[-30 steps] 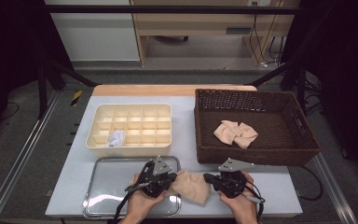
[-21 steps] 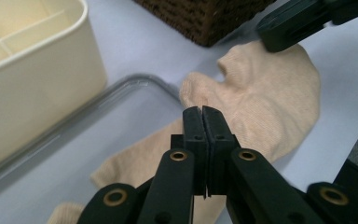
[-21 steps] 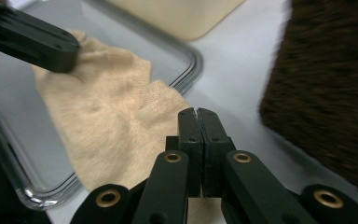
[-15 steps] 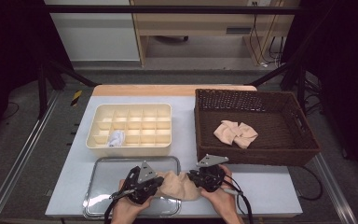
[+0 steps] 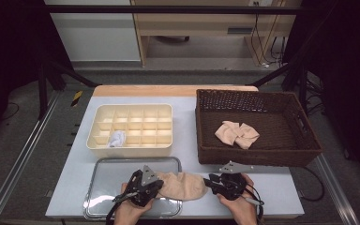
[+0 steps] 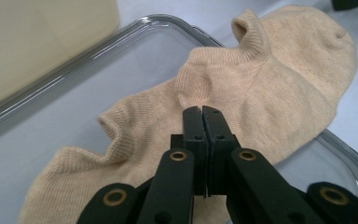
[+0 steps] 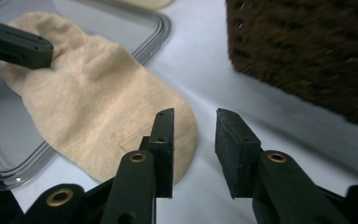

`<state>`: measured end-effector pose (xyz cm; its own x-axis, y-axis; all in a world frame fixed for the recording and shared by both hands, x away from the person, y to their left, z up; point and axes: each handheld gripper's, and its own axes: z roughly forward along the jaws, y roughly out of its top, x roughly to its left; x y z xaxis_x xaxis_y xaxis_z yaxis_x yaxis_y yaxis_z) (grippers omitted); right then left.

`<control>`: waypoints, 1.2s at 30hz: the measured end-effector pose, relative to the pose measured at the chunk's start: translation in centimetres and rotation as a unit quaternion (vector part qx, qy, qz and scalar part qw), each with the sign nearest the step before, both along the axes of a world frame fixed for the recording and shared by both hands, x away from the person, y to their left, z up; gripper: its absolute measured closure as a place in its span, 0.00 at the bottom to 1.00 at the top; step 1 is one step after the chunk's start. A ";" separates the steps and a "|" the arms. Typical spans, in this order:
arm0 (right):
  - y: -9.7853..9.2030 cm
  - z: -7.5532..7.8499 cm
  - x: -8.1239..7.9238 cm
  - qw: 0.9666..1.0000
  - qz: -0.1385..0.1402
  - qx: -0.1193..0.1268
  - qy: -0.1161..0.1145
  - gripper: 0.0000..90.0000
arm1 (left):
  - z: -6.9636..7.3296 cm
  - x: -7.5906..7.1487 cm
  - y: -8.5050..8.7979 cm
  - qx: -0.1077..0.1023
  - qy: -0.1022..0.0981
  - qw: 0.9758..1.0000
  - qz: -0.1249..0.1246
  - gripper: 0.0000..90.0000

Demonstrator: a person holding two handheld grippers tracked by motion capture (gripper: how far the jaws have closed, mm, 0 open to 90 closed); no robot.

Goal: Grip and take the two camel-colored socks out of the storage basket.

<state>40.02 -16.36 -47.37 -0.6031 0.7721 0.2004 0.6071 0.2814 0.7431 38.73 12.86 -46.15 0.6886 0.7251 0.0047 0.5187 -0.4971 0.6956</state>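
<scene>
A beige sock [image 5: 183,185] lies flat, its cuff end in the metal tray [image 5: 104,176] and its toe out on the white table. My left gripper [image 5: 159,184] is shut on the sock's cuff end; in the left gripper view the jaws [image 6: 201,109] meet on puckered fabric of the sock [image 6: 270,79]. My right gripper [image 5: 208,182] stands open just right of the toe. Its jaws [image 7: 195,116] have just been opening, with bare table between them and the sock [image 7: 98,112] beside the left jaw. The left gripper [image 7: 44,50] rests on the sock's far end.
A cream compartment box [image 5: 131,124] behind the tray holds a small white bundle [image 5: 117,138]. A brown wicker basket [image 5: 304,140] at the right contains a folded beige sock [image 5: 236,133]. Its wall [image 7: 307,51] stands close beyond my right gripper. The table's front edge is near both hands.
The right gripper has let go of the sock, opened and drawn away to the right. The sock now lies spread flat across the tray's edge; the left gripper stays shut on it.
</scene>
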 end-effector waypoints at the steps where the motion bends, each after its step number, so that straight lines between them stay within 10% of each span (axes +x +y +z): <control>1: 0.2 -0.2 0.1 1.000 0.005 -0.002 0.005 0.75 | 0.0 0.0 0.0 0.000 0.000 1.000 0.000 0.99; 10: 1.4 -0.6 -0.1 0.999 0.027 -0.037 0.014 0.99 | 0.0 0.1 0.1 -0.007 -0.002 1.000 0.006 0.99; 29: -0.7 -0.1 0.5 0.999 -0.022 -0.041 -0.004 0.79 | 0.3 1.3 -0.2 -0.051 -0.005 0.999 0.014 0.77; 36: 0.2 -0.5 0.5 0.998 -0.010 -0.054 0.009 0.87 | -0.4 1.3 -1.3 -0.020 -0.003 1.000 0.014 0.96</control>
